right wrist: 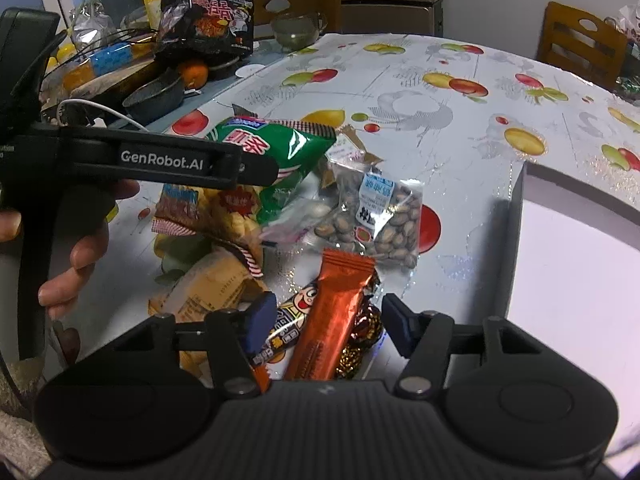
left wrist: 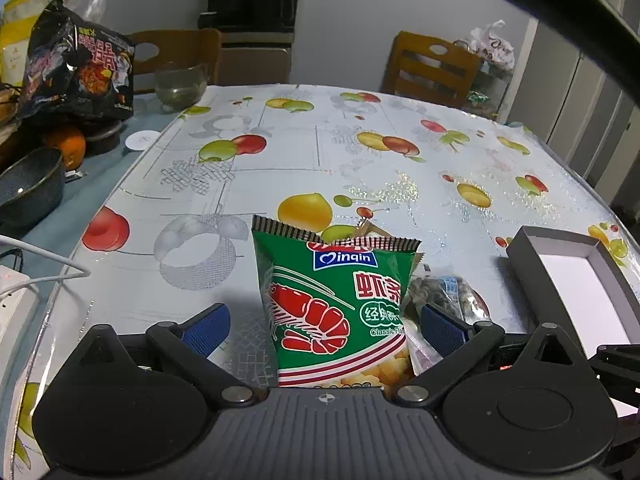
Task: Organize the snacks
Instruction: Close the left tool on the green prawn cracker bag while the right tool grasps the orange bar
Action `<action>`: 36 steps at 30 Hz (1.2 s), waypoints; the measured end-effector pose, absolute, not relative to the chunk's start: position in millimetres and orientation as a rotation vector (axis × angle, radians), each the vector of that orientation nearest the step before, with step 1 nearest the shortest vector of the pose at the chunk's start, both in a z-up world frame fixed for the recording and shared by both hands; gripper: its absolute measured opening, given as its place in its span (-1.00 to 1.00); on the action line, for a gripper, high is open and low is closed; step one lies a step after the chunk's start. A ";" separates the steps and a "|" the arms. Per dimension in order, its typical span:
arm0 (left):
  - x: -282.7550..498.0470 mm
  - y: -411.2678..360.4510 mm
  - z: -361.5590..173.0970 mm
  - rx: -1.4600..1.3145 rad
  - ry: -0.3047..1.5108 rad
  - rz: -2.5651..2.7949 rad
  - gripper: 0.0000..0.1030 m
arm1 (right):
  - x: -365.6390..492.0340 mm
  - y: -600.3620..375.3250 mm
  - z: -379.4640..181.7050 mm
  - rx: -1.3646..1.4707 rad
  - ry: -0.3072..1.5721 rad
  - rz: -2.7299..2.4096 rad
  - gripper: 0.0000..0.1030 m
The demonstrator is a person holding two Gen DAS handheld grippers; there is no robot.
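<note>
My left claw (left wrist: pixel 324 322) is spread wide, its blue pads (left wrist: pixel 206 326) on either side of the green shrimp bag (left wrist: pixel 340 304), neither pad touching it as far as I can tell. The bag lies on the worktop (left wrist: pixel 280 152) at the far edge of the snack pile. My right claw (right wrist: pixel 326 322) is also apart, straddling the orange bar (right wrist: pixel 332 320) and the cartoon wrapper (right wrist: pixel 280 332) beside it, with nothing clamped.

The box (right wrist: pixel 576 248) sits open to my right, just beside the pile, so I judge that is where the snacks go.

To do this well, I should close the left pads on the middle of the shrimp bag, where it is puffed and gives, not on the flat crimped top, which may slip. Squeeze gently: too hard could crush the crisps or burst the bag. The nut pouch (right wrist: pixel 376 220) lies close against it, so I should lift straight up before swinging across. My two claws are near each other; move one at a time.
</note>
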State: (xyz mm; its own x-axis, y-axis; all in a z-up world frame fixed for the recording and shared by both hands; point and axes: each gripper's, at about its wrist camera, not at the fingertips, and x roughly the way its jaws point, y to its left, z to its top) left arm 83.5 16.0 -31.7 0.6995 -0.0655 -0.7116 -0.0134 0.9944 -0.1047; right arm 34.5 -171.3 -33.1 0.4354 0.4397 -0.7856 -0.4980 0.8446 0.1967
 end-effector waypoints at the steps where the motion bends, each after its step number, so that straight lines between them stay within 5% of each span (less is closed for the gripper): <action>1: 84.4 16.0 -32.8 -0.105 0.799 -0.029 0.94 | 34.7 -171.6 -34.0 -0.064 0.958 0.584 0.10; 15: 80.9 12.4 -39.7 -0.075 0.803 -0.046 0.35 | 24.1 -171.6 -37.7 -0.090 0.885 0.592 -0.25; 20: 77.0 11.5 -38.7 -0.069 0.792 -0.049 0.26 | 21.2 -173.4 -39.8 -0.091 0.860 0.595 -0.47; 36: 44.9 5.9 -6.4 -0.025 0.676 -0.048 0.23 | 9.2 -191.8 -14.6 -0.049 0.706 0.559 -0.63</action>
State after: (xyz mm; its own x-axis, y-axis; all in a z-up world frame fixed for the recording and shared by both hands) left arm 44.9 5.9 -6.4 0.7791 -0.0526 -0.6247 0.0361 0.9986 -0.0390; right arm 9.2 -191.8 -14.6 0.6210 0.4704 -0.6269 -0.5027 0.8528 0.1419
